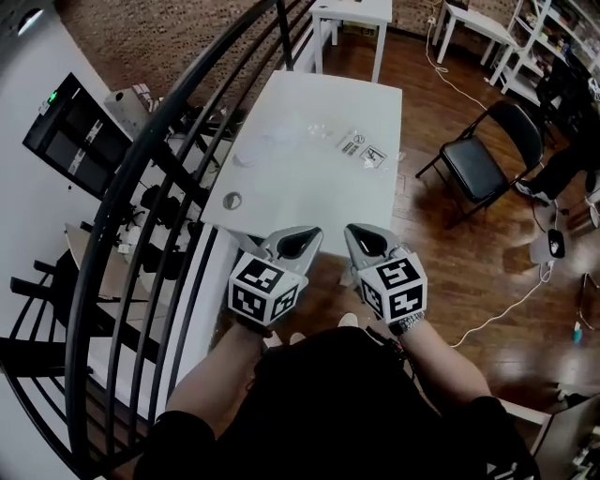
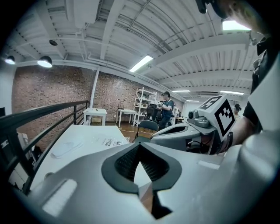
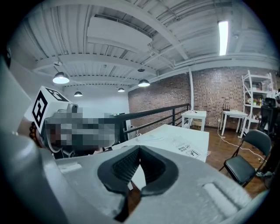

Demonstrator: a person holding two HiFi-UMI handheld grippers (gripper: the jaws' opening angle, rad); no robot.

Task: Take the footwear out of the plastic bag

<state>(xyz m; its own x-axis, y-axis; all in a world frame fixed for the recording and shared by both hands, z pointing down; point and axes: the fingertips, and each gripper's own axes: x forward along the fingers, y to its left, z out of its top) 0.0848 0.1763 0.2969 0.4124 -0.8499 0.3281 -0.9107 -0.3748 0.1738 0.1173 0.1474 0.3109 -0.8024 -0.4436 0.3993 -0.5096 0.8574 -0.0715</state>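
A clear plastic bag (image 1: 281, 141) lies flat at the far half of the white table (image 1: 309, 202). Something pale shows through it, and printed labels (image 1: 363, 148) sit at its right end. In the left gripper view the bag (image 2: 68, 148) holds a white, sole-shaped form. The right gripper view shows the bag (image 3: 154, 136) too. My left gripper (image 1: 298, 242) and right gripper (image 1: 367, 238) hang side by side over the table's near edge, well short of the bag. Both are shut with nothing between their jaws, as the left gripper (image 2: 140, 146) and the right gripper (image 3: 140, 148) show in their own views.
A black curved railing (image 1: 141, 187) runs close along the table's left side. A black folding chair (image 1: 483, 155) stands on the wood floor at the right, with cables (image 1: 511, 305) beyond it. More white tables (image 1: 352, 14) stand at the back. A small round disc (image 1: 232, 200) lies near the table's near-left corner.
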